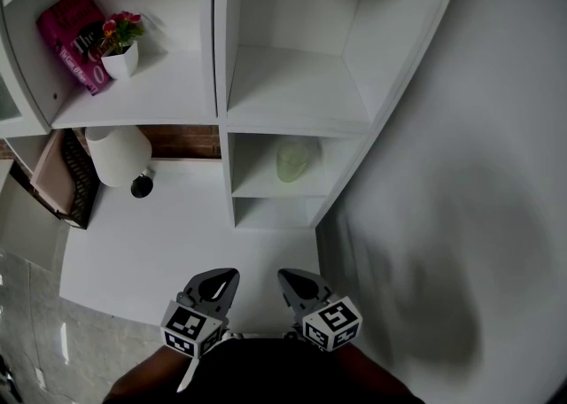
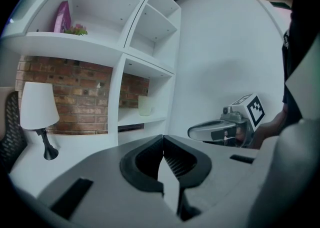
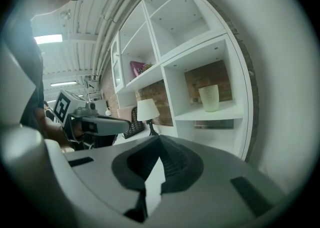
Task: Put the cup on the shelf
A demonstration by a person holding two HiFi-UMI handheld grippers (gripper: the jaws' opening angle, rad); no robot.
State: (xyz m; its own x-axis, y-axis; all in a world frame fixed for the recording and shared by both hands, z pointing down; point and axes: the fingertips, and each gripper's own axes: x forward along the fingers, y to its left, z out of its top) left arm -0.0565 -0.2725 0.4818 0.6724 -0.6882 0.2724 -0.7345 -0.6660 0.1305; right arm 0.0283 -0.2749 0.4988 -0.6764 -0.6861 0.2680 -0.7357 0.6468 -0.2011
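Both left gripper (image 1: 229, 278) and right gripper (image 1: 287, 278) are closed; cup (image 1: 292, 161) seemingly stands shelved.

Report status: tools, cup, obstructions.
Left tool shut, empty. Right tool shut, empty. Cup upright on the shelf, lower right compartment. Nothing in the way.

Tabletop (image 1: 168, 243): near and middle parts are lying open. Lamp (image 1: 118, 156) is blocking its far left edge. Cup (image 1: 293, 161) is occupying one shelf (image 1: 221, 57) compartment; the compartment above is standing free.
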